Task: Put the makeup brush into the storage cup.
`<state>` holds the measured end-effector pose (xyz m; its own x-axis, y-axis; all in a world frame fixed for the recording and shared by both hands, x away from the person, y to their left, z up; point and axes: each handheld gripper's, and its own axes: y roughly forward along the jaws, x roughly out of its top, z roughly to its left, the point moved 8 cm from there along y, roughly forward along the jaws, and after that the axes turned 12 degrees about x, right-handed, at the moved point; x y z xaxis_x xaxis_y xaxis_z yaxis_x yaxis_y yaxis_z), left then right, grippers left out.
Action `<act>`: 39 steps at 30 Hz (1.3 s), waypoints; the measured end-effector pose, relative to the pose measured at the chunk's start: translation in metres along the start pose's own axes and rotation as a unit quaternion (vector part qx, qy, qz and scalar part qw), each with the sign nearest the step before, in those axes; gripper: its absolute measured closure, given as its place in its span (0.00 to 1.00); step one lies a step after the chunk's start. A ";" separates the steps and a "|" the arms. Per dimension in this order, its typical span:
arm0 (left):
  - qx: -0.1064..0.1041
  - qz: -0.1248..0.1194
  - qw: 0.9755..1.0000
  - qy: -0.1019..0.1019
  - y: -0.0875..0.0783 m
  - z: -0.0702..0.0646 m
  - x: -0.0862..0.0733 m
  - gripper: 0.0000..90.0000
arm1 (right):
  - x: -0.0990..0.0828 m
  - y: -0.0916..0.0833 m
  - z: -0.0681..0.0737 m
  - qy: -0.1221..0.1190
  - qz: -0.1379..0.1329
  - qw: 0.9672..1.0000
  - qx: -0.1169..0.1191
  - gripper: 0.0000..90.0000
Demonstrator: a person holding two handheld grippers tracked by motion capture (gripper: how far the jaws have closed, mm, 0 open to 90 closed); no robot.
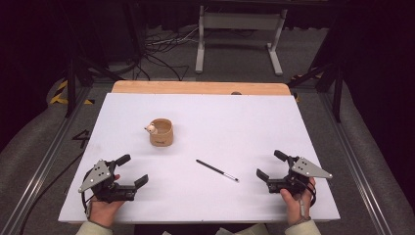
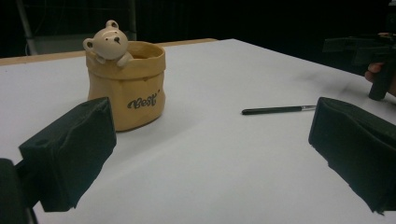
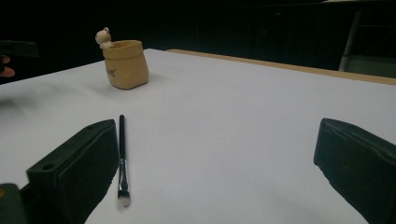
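Both grippers wide open – left gripper (image 1: pixel 132 170), right gripper (image 1: pixel 265 165), brush (image 1: pixel 217 170) between, bear pot (image 1: pixel 161 132) beyond

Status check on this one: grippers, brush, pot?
Left gripper open, empty. Right gripper open, empty. Brush flat on table, untouched, between them. Bear pot upright, apart; nothing in the way.

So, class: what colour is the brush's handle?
Black, with a silver ferrule; the brush shows best in the right gripper view.

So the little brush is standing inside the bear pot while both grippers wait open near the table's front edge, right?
Not quite: the brush lies flat on the white table, apart from the bear pot, as the high view shows. The left gripper and right gripper are open.
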<state>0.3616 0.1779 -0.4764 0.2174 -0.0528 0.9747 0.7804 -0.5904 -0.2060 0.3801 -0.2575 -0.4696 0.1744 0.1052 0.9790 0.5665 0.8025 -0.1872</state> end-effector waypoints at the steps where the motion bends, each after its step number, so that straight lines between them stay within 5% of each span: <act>1: 0.000 0.000 1.000 -0.002 0.000 0.000 0.000 0.02 | 0.000 0.000 0.000 0.000 -0.001 1.000 0.000 0.01; 27: 0.001 0.003 1.000 -0.004 0.003 0.000 0.002 0.01 | 0.011 0.003 0.002 -0.004 0.003 1.000 0.000 0.01; 39: -0.006 0.002 1.000 -0.007 0.004 -0.003 0.004 0.01 | 0.038 0.041 0.015 -0.013 0.036 0.998 0.041 0.01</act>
<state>0.3641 0.1733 -0.4731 0.2286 -0.0447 0.9725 0.7719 -0.6004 -0.2090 0.3978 -0.2125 -0.4393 0.1908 0.1782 0.9653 0.4846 0.8381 -0.2505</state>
